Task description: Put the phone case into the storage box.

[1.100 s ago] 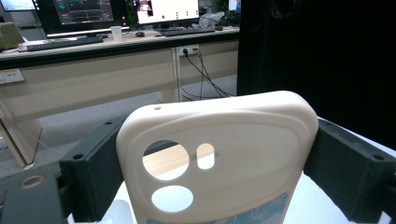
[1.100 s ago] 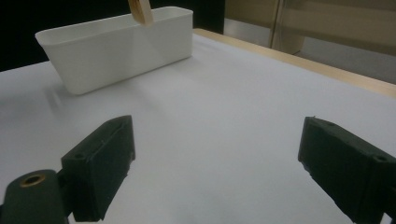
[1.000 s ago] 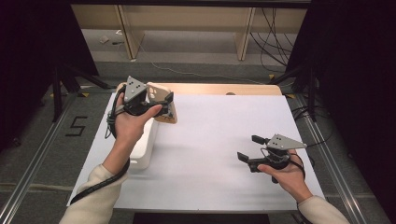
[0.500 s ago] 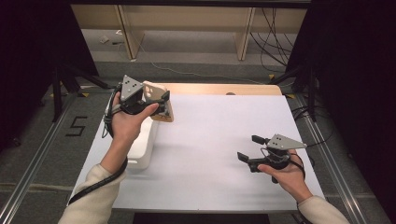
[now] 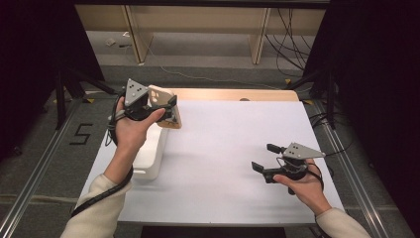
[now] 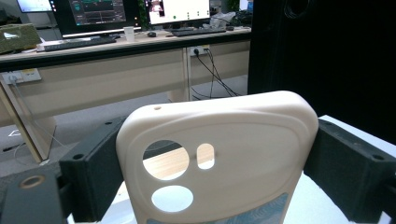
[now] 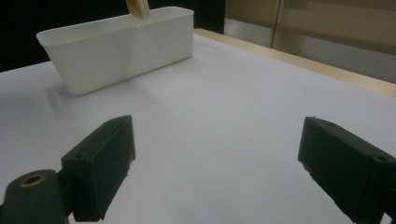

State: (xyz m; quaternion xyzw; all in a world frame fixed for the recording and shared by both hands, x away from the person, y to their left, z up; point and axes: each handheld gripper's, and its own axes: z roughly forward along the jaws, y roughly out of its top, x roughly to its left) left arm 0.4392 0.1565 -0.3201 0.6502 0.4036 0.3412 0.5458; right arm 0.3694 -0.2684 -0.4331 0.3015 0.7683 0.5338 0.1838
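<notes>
Seen from the high view, the left gripper (image 5: 171, 110) is raised above the far-left part of the white table (image 5: 228, 148), its jaws clamped on the two side edges of a cream phone case (image 5: 166, 111) that stands on edge and tilts toward the table's middle. Just below it a white rectangular bin (image 5: 151, 156) sits along the table's left edge. Well apart, at the near right, the right gripper (image 5: 265, 158) hovers low over bare tabletop, jaws spread with nothing between them, pointing left.

In the left gripper view, the phone case (image 6: 224, 149) sits upright between the two black jaws, each pressing one long side; its camera cutouts, two round and one small slot, face the lens, and a desk with monitors (image 6: 98, 11) stands beyond.

In the right gripper view, the two black jaws stand wide apart over the white table (image 7: 224, 116); the white bin (image 7: 116, 44) lies farther off at upper left, with the lower edge of the phone case (image 7: 137, 8) just above its rim
</notes>
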